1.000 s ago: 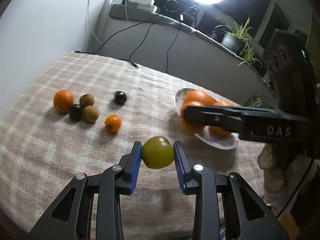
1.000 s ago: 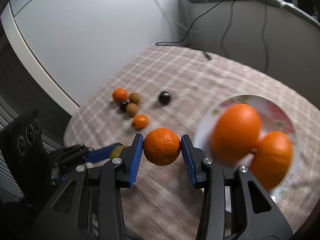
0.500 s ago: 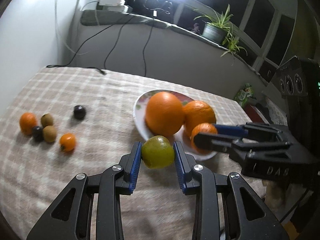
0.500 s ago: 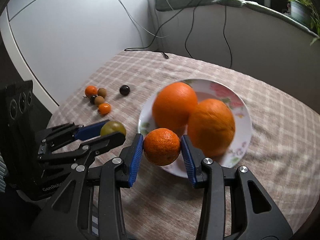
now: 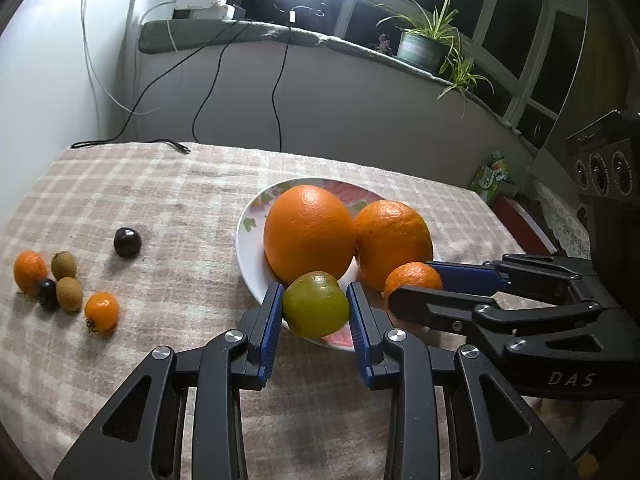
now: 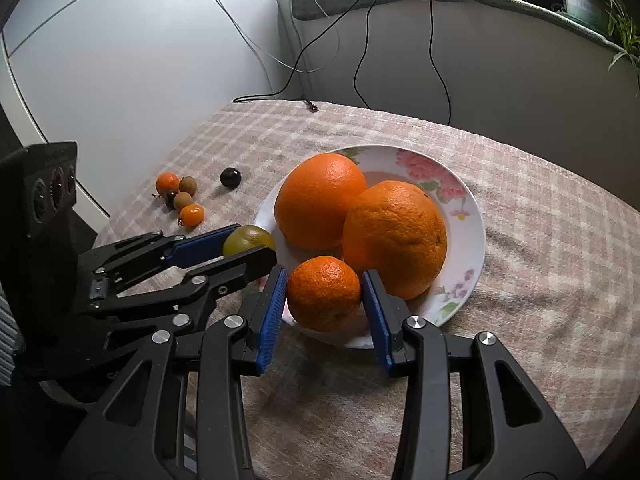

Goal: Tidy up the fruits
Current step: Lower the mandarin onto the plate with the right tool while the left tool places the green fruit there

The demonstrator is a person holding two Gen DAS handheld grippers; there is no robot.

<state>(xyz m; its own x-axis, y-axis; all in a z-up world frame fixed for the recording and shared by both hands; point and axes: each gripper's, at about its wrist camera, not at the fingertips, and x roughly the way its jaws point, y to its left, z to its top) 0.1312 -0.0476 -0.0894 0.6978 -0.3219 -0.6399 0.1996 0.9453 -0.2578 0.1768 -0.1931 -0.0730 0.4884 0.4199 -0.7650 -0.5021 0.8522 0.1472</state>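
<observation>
Left gripper [image 5: 315, 312]: nearest in the left wrist view, pinching a green fruit [image 5: 316, 305] between its blue pads, held at the near rim of the plate [image 5: 245, 240].
Right gripper [image 6: 325, 294]: nearest in the right wrist view, pinching a small orange [image 6: 324, 293] between its blue pads, over the plate's near edge, just in front of the two big oranges.
Pose: both grippers pointed forward and slightly down toward the plate, side by side, left one beside the plate's left rim; whether either fruit touched the plate could not be told.
Step in hand: judged as delivery, both carried fruits brought to the plate together and not yet released.
Next move: likely calls for lowering each fruit onto a bare patch of plate and spreading the fingers gently, since free space near the rim looked tight and a round fruit could roll off onto the cloth.
Plate: white with pink flowers, toward the right of the table, holding one big orange [image 5: 309, 234] and a second [image 5: 394, 240] touching it.
Table [image 5: 160, 200]: covered by a checked beige cloth.
Loose fruit: near the table's left edge, well apart from the plate, a tiny orange fruit [image 5: 101, 311], two brown fruits [image 5: 69, 294], a dark berry [image 5: 47, 291] and another orange [image 5: 29, 272], clustered close; a dark plum [image 5: 127, 242] sat alone between them and the plate.
Far: a cable [image 5: 132, 143] lay at the table's back edge; beyond, a sill with a potted plant [image 5: 424, 46].
</observation>
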